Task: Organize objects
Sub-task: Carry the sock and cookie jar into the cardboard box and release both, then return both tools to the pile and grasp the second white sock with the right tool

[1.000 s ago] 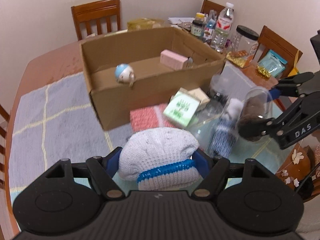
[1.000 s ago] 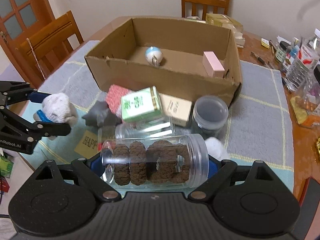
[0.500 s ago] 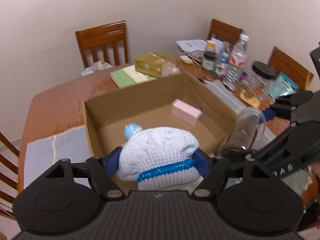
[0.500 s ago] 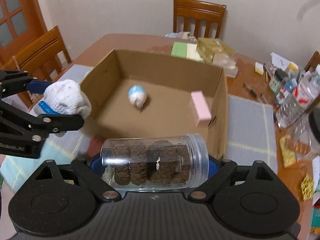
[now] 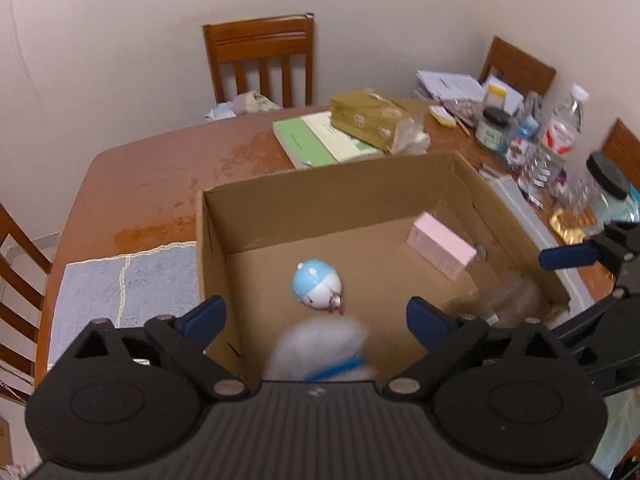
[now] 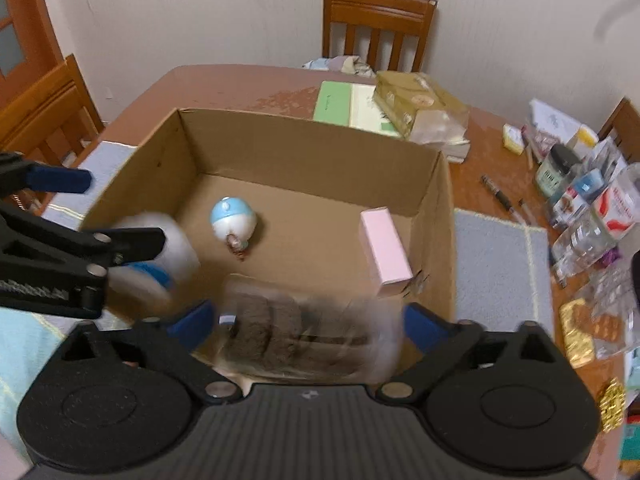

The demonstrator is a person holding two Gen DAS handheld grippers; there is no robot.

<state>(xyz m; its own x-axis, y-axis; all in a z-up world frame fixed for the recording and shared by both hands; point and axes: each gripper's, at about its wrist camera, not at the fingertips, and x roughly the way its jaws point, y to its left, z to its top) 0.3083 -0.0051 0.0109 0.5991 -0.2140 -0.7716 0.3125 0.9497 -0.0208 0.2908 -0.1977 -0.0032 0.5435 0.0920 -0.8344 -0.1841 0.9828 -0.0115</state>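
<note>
Above the open cardboard box (image 5: 224, 240), both grippers point down into it. Left gripper (image 5: 316, 316): its blue-padded fingers (image 5: 204, 314) have just been opening and now stand wide, clear of the white knit hat (image 5: 320, 352) with a blue band. That hat shows as a blur between and below them, over the near left part of the box, touching neither pad. From the right wrist view the same hat (image 6: 168, 256) is smeared beside the left gripper's black finger, inside the box's left wall.

Right gripper (image 6: 306, 320): its fingers (image 6: 192, 322) have likewise just been opening and are spread wide. The clear jar (image 6: 296, 328) of brown cookies lies blurred between them at the box's near edge, its ends free of both pads; whether it rests on the box floor cannot be told. In the left wrist view the jar (image 5: 504, 300) is a faint smear by the box's right wall.

On the box floor lie a small round toy (image 5: 318, 286) with a blue cap, near the middle, and a pink carton (image 5: 440, 248) close to the right wall.

The box sits on a wooden counter (image 5: 152, 184), partly on a grey-blue mat (image 5: 120, 280). Behind it lie a green book (image 5: 304, 144) and a gold packet (image 5: 368, 118); bottles and jars (image 6: 592, 200) crowd the right side. Wooden chairs (image 5: 260, 60) stand around.
</note>
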